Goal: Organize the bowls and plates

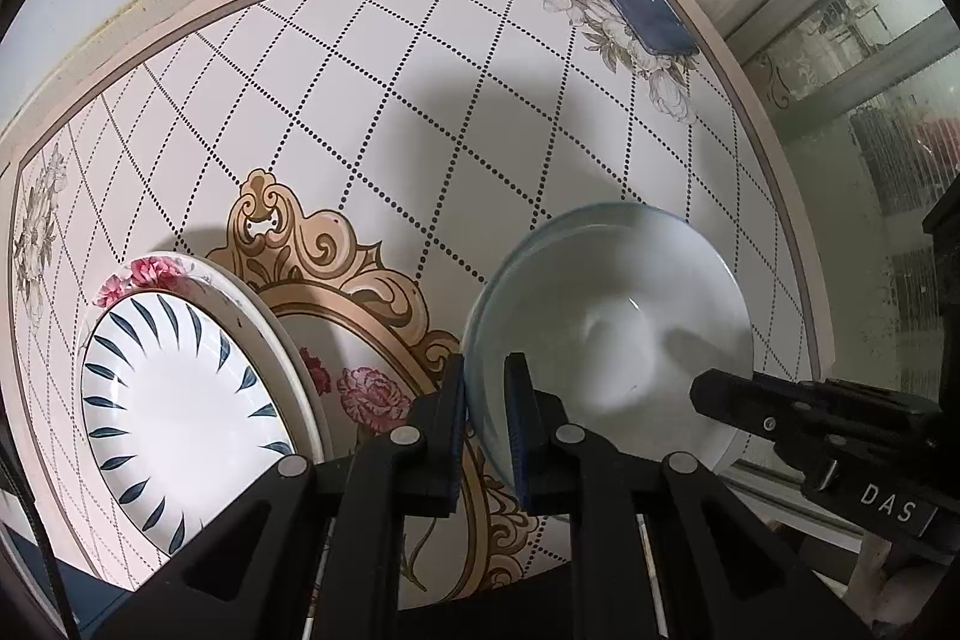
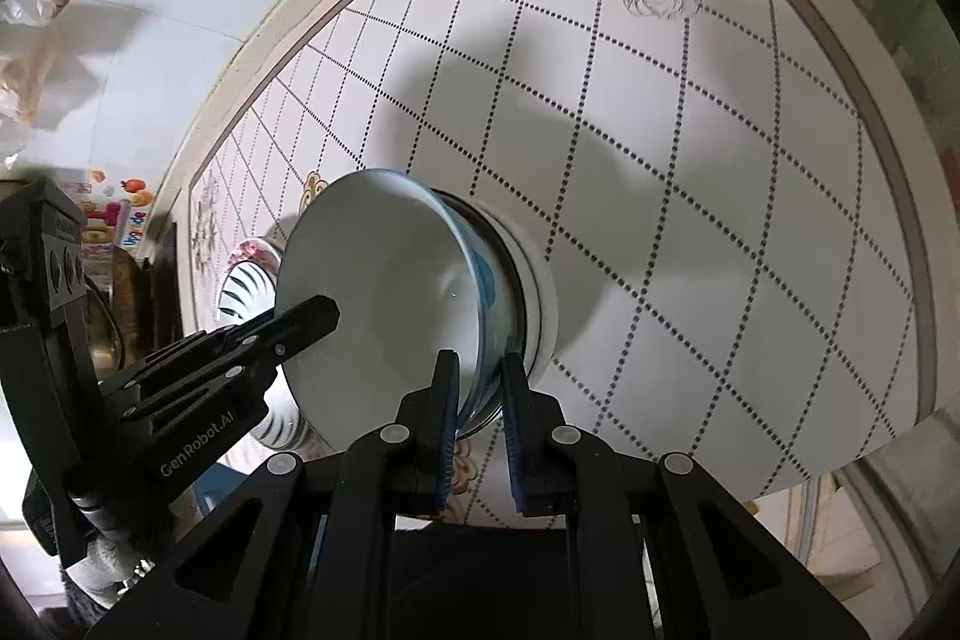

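Over the table [image 1: 420, 58], bowl [image 1: 606, 334] mouth-up.

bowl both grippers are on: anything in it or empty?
Empty. The bowl shows a bare white inside in both wrist views. The left gripper and right gripper each pinch its rim.

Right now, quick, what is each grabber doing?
Left gripper: closed on the rim of the white ceramic bowl with blue outside.
Right gripper: closed on the opposite rim of that bowl.
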The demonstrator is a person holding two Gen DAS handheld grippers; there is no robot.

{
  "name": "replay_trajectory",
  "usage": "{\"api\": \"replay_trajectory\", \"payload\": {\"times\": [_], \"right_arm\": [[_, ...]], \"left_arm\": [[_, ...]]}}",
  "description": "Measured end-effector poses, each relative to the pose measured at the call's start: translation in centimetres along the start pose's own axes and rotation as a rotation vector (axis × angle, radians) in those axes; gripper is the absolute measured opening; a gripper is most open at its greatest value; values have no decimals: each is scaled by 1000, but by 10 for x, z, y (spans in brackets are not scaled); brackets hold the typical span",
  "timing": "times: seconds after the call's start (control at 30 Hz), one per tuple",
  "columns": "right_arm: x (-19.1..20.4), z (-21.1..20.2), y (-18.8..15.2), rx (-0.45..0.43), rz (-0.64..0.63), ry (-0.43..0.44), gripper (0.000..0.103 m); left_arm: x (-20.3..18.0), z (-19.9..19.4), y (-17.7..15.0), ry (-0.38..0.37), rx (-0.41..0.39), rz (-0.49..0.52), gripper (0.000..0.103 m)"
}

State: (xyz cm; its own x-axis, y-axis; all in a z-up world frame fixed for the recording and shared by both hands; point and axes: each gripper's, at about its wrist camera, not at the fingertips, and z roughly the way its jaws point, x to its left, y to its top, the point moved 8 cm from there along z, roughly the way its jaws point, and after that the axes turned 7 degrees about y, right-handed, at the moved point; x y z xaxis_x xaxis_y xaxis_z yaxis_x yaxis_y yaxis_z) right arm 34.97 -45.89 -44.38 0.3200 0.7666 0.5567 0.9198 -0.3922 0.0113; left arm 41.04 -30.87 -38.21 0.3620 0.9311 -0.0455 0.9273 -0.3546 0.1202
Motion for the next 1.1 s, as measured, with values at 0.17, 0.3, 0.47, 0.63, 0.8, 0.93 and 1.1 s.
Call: {"api": "replay_trajectory", "payload": {"times": [0.17, 0.3, 0.47, 0.63, 0.8, 0.93, 1.1], "right_arm": [[8, -8, -2, -4, -20, -27, 18], [31, -35, -13, -53, -103, -120, 39], [56, -78, -35, -133, -173, -190, 61], [75, -113, -56, -198, -208, -223, 76], [85, -134, -69, -241, -208, -221, 83], [73, -128, -64, -236, -164, -185, 85], [38, -94, -35, -213, -59, -49, 86]], "left_arm": [[5, -31, -3, 7, -46, -7, 11], [6, -76, -12, 20, -128, 20, 13], [12, -125, -32, 5, -195, 28, 25], [17, -157, -42, -6, -251, 24, 26], [18, -166, -44, -38, -267, 5, 32], [18, -137, -32, -85, -211, -7, 44], [28, -73, -6, -131, -109, -82, 44]]}}
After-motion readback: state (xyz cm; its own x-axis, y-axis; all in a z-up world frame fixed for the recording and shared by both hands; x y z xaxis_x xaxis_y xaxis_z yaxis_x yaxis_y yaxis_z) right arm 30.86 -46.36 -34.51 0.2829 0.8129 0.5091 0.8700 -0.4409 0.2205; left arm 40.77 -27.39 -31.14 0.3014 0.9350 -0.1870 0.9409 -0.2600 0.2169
